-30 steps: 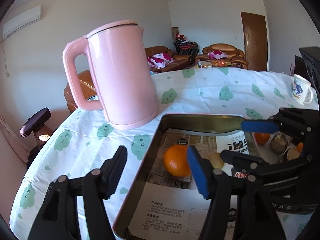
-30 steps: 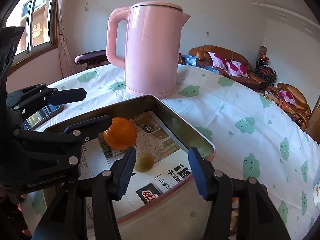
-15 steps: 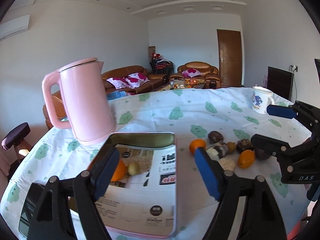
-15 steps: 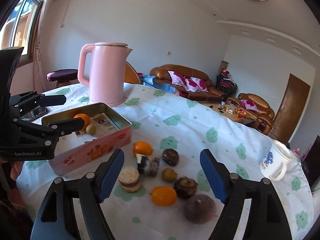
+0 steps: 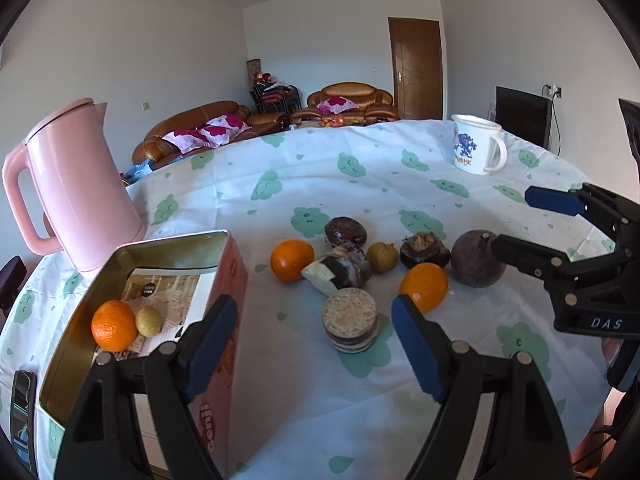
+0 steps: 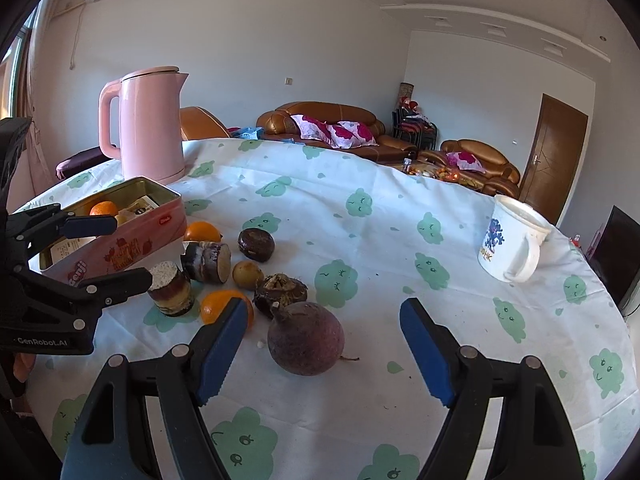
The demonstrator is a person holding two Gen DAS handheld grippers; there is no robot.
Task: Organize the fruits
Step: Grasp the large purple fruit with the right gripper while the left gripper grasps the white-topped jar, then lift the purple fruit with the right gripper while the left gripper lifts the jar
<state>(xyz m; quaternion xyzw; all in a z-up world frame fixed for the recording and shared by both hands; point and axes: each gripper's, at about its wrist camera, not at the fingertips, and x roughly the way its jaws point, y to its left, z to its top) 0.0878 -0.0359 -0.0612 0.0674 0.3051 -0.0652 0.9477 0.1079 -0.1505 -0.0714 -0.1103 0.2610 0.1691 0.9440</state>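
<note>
1. The left gripper (image 5: 314, 342) hangs above the table (image 5: 360, 184) with its jaws wide apart and nothing between them.
2. The right gripper (image 6: 322, 346) is likewise spread wide and empty, just short of a dark purple fruit (image 6: 306, 338).
3. A pink tin (image 5: 224, 280) sits at the table's left edge, holding an orange (image 5: 113, 325) touching a small yellow-brown fruit (image 5: 148, 321).
4. Beside the tin lie two more oranges (image 5: 291, 259), a round layered cake (image 5: 351, 325) and several dark pieces, close together.
5. A pink kettle (image 5: 76, 188) stands behind the tin; a white mug (image 6: 510, 240) sits near the far right edge.
</note>
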